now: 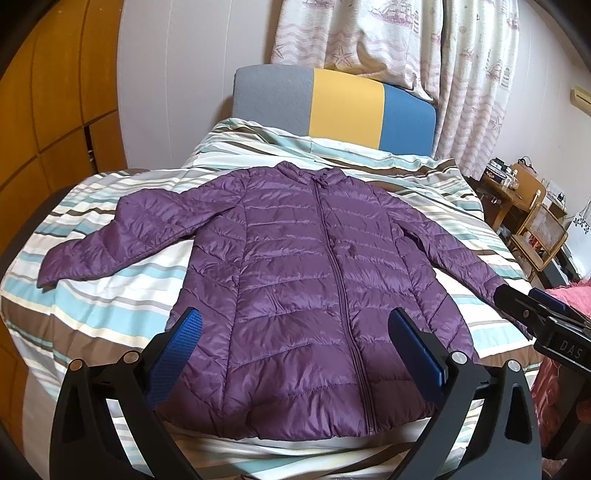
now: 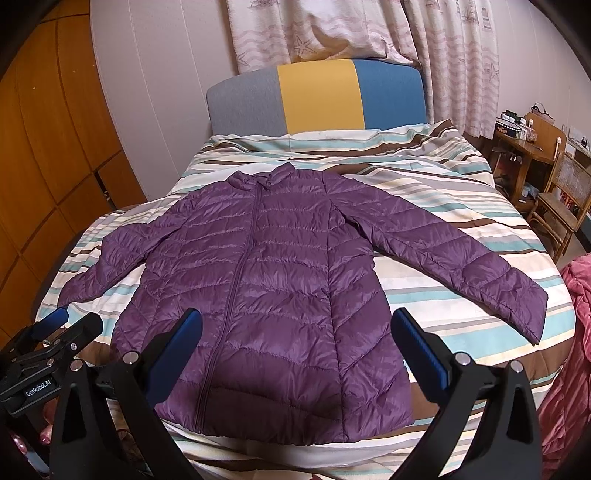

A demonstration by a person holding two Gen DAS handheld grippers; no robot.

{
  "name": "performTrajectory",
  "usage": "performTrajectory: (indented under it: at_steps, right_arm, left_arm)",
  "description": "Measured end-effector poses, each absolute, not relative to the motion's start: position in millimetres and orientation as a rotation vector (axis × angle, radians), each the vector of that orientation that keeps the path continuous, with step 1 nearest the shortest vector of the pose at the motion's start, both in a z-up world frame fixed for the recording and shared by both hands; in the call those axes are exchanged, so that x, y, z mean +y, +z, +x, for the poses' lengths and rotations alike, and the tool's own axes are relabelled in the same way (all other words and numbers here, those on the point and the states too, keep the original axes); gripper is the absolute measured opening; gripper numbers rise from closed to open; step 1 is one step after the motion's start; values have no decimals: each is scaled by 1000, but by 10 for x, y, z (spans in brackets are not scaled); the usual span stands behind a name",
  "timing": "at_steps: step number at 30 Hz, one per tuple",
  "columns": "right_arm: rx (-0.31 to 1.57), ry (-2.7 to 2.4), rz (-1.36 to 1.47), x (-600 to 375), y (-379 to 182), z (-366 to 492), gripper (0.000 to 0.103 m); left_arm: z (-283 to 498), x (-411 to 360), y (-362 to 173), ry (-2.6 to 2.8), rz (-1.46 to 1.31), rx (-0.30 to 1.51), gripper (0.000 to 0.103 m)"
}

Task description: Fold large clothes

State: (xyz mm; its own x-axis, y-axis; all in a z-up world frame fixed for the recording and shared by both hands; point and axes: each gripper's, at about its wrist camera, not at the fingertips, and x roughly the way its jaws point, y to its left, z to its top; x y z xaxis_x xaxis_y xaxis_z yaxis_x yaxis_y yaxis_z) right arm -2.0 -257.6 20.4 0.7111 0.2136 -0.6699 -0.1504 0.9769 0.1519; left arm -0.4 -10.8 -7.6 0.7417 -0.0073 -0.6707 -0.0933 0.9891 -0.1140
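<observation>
A purple quilted puffer jacket point(image 1: 295, 266) point(image 2: 266, 288) lies flat on the striped bed, zipped, front up, collar toward the headboard, both sleeves spread outward. My left gripper point(image 1: 295, 325) hovers open above the jacket's hem, nothing between its blue pads. In the right wrist view my right gripper point(image 2: 297, 325) is likewise open over the hem, a bit right of the zip. The right gripper point(image 1: 532, 299) also shows at the right edge of the left wrist view, near the right sleeve's cuff. The left gripper point(image 2: 70, 325) shows at lower left of the right wrist view, near the other cuff.
The bed point(image 1: 110, 295) point(image 2: 461, 229) has a striped cover and a grey, yellow and blue headboard point(image 1: 332, 107). A wooden wardrobe point(image 1: 55, 92) stands at left. Curtains point(image 2: 351, 29) hang behind. A wooden desk and chair point(image 2: 561, 192) sit at right, with pink fabric point(image 2: 576, 332) by the bed.
</observation>
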Motion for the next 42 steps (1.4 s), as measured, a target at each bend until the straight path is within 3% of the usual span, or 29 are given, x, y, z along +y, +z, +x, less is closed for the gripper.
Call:
performTrajectory:
  at_steps: [35,42]
  right_arm:
    - [812,194,138,-2659,50,97,101]
    - [734,277,190,-2728,25,118,101]
  left_arm:
    - [48,-80,-178,50,-168,795,100]
    - [132,18,-277,39,-214,840,100]
